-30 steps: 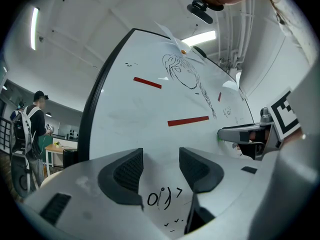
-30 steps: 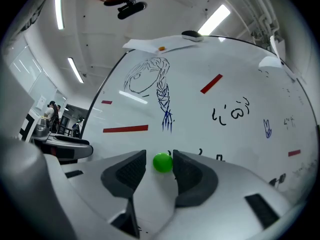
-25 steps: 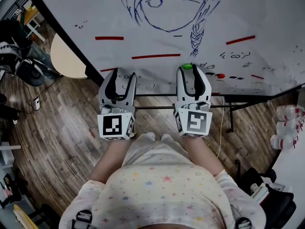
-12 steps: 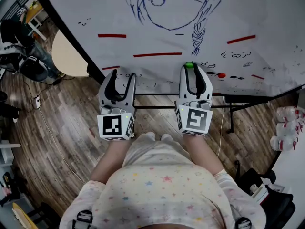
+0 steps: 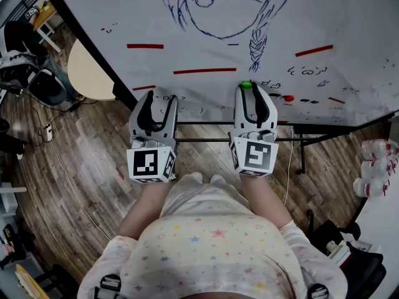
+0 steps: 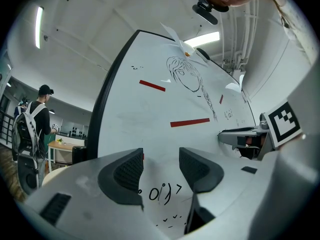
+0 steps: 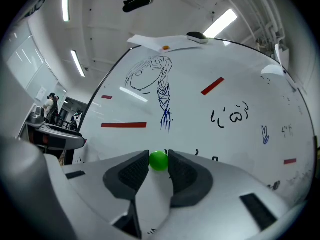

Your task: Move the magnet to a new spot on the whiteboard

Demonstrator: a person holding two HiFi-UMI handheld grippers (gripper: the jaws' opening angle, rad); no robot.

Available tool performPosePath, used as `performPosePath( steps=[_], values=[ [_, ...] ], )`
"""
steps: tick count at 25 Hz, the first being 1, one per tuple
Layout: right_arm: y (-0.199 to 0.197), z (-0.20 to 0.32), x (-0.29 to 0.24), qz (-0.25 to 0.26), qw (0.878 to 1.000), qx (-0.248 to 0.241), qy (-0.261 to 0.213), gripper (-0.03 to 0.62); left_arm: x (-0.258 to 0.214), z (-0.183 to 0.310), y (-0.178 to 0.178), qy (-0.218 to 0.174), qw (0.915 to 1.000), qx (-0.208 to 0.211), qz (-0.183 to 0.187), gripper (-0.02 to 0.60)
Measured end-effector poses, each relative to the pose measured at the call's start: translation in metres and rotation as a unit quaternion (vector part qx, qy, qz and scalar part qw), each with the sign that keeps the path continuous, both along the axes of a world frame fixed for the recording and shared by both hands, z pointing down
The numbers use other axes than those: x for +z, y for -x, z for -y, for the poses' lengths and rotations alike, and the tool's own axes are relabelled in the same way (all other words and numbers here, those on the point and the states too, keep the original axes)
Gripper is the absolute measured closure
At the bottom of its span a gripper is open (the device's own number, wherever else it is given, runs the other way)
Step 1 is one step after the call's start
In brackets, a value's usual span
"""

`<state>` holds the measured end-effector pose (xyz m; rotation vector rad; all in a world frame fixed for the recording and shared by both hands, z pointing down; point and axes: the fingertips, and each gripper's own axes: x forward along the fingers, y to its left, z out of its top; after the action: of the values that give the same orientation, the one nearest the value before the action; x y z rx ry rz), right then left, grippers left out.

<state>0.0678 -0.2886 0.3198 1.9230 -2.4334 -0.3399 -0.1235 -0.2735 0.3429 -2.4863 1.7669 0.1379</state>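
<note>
A small green round magnet (image 7: 159, 160) sits between the tips of my right gripper (image 7: 159, 162), whose jaws are closed against its two sides. In the head view the magnet (image 5: 247, 85) peeks out past the right gripper (image 5: 249, 90), low on the whiteboard (image 5: 324, 17). The board carries a blue drawing of a braided girl (image 5: 224, 8) and red bar magnets (image 5: 204, 71). My left gripper (image 5: 159, 98) hangs to the left, level with the right one, open and empty before scribbles on the board (image 6: 161, 193).
A red round magnet (image 5: 288, 98) sits on the board just right of my right gripper. The board's stand bar (image 5: 199, 141) crosses below both grippers over a wood floor. A round table (image 5: 87, 73) stands at left. A person with a backpack (image 6: 31, 134) is far left.
The whole view has shifted a few pixels. The right gripper stays closed on the green magnet at the same place on the board; the left gripper has not moved.
</note>
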Motion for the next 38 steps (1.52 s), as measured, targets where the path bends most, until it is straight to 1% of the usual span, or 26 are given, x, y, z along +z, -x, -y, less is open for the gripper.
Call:
performPosePath(
  steps=[13, 26, 38],
  values=[
    [-0.002, -0.009, -0.001, -0.001, 1.0, -0.006, 0.0, 0.476, 0.001, -0.001, -0.007, 0.001, 0.9999, 0.008, -0.007, 0.377],
    [-0.014, -0.019, -0.004, 0.0, 1.0, 0.003, -0.003, 0.476, 0.001, -0.004, -0.021, 0.001, 0.9997, 0.025, -0.007, 0.377],
    [-0.035, -0.028, -0.008, 0.003, 1.0, 0.024, -0.007, 0.476, -0.002, -0.002, -0.048, -0.002, 0.9983, 0.058, -0.003, 0.377]
  ],
)
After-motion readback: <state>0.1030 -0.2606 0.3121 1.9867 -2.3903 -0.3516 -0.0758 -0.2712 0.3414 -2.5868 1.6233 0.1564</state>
